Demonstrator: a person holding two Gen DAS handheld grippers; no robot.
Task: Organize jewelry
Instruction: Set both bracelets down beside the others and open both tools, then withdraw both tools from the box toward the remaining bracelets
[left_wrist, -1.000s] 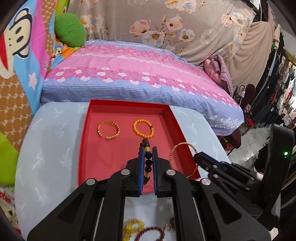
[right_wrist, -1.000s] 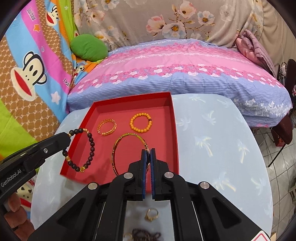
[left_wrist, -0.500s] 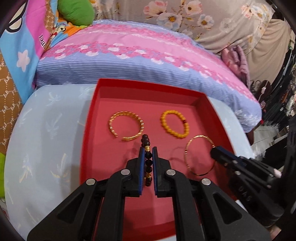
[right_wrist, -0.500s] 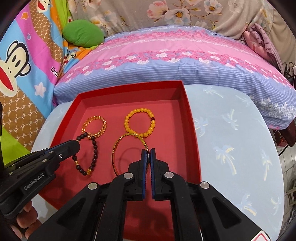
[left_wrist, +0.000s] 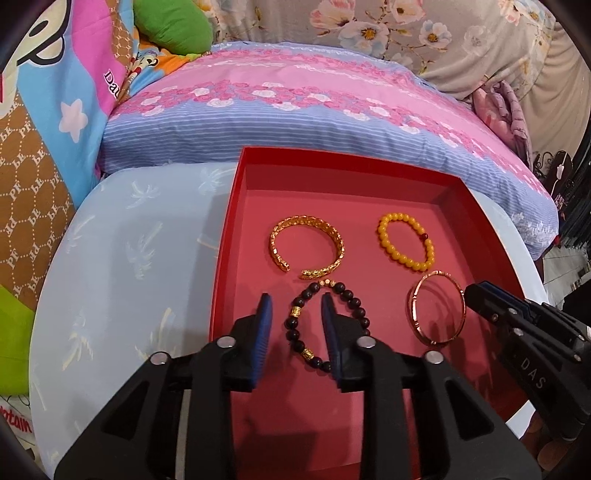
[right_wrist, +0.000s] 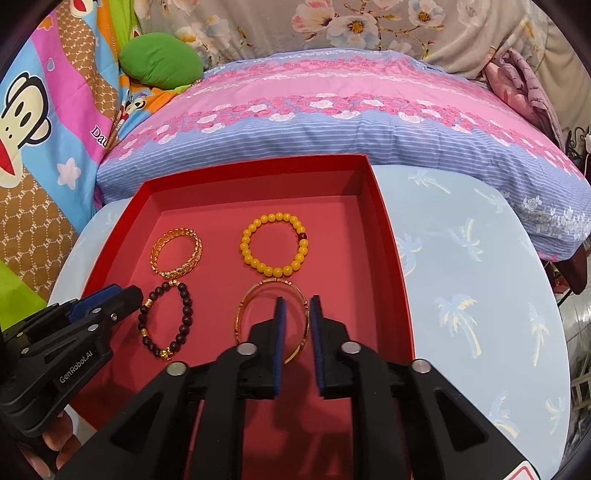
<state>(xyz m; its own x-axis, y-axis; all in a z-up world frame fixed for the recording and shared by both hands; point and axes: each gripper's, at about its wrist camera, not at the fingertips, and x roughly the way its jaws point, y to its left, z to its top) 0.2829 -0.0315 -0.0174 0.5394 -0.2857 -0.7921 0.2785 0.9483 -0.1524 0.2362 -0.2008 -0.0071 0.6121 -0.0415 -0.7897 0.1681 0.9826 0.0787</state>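
Both claws, left gripper and right gripper, have just spread (nothing pinched): dark beaded bracelet and thin gold bangle lie loose in the near half of the red tray.

My right gripper has just been opening its jaws, apparently clear of the gold bangle in the red tray.

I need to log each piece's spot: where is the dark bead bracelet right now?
In the left wrist view the dark bead bracelet lies flat in the red tray, near front, just below the gold cuff and left of the thin bangle.
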